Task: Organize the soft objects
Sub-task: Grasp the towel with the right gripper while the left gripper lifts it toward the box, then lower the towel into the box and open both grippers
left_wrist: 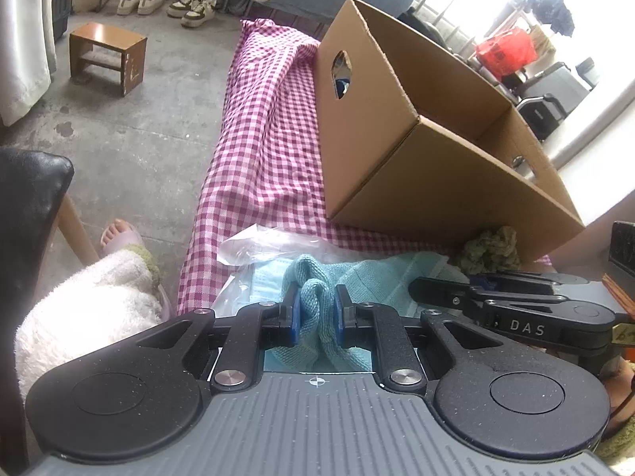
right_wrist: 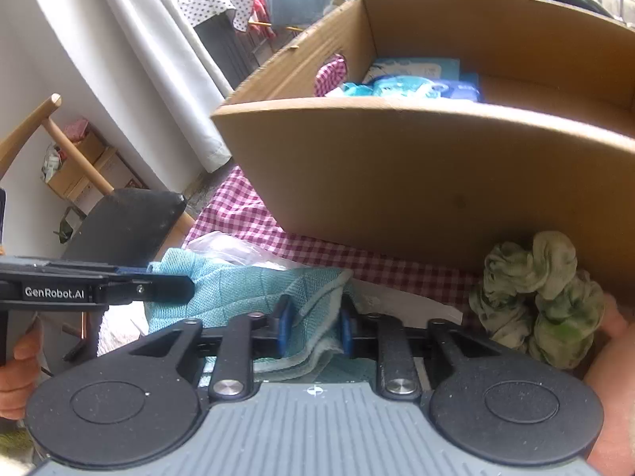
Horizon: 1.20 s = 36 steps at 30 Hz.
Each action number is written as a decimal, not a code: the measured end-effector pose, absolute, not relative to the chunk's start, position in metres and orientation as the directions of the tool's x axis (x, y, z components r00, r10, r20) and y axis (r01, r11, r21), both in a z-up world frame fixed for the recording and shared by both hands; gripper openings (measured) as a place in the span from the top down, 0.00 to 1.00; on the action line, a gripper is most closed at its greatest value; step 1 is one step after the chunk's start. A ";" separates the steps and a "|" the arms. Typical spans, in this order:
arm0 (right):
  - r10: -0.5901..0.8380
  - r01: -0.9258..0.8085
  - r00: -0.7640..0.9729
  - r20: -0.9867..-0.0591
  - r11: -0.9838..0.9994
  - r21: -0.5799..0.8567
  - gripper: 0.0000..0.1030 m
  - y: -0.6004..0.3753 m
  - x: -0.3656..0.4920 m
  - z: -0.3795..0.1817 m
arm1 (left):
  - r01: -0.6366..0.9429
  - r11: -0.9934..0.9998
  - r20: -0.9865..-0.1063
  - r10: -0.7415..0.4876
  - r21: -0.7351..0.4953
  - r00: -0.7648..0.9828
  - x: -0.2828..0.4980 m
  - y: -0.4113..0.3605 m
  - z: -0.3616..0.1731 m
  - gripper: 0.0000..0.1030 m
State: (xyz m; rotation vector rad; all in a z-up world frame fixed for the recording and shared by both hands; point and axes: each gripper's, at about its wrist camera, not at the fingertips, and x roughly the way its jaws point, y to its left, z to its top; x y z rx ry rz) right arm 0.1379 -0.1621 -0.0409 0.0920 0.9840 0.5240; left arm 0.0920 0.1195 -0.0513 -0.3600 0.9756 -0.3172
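Both grippers fill the near edge of each view, and both are clamped on the same pale blue towel (left_wrist: 357, 281). Seen from the left wrist, the left gripper (left_wrist: 316, 313) has its blue pads pressed onto a bunched fold of the cloth. Seen from the right wrist, the right gripper (right_wrist: 313, 327) pinches a folded edge of the towel (right_wrist: 254, 289), with its jaws nearly together.

Largest in the scene is an open cardboard box (right_wrist: 416, 182), which stands on a pink checked cloth (left_wrist: 266, 146) spread over the surface. It rises directly beyond the grippers, and its near wall is close behind the towel. Inside, at the back, lie some blue packets (right_wrist: 420, 83).

The towel lies crumpled between the box and the grippers, its length running side to side from one gripper to the other. Each hand is therefore equally close to it. Putting it away would likely mean lifting it up and forward over the near wall.

A clear plastic bag (left_wrist: 270, 246) sits partly under the towel on its left. A green scrunchie (right_wrist: 539, 297) rests against the foot of the box, just right of the right gripper.
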 end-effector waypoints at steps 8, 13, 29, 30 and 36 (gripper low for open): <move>0.489 -0.428 0.517 -0.702 0.858 0.283 0.87 -0.163 0.115 -0.007 | 0.166 0.888 -0.639 -0.428 -0.429 0.639 0.073 0.117 0.007 0.86; 0.526 -0.474 0.611 -0.592 0.841 0.259 0.87 -0.172 0.096 0.043 | 0.256 0.884 -0.530 -0.444 -0.392 0.723 0.077 0.102 0.062 0.86; 0.510 -0.388 0.631 -0.585 0.860 0.332 0.87 -0.233 0.226 0.079 | 0.286 0.896 -0.650 -0.444 -0.341 0.617 0.210 0.031 0.024 0.86; 0.511 -0.376 0.611 -0.605 0.859 0.346 0.87 -0.234 0.238 0.071 | 0.279 0.900 -0.666 -0.436 -0.336 0.605 0.214 0.030 0.018 0.86; 0.523 -0.324 0.446 -0.726 0.851 0.414 0.87 -0.235 0.279 0.020 | 0.246 0.926 -0.741 -0.378 -0.288 0.556 0.221 0.032 0.002 0.83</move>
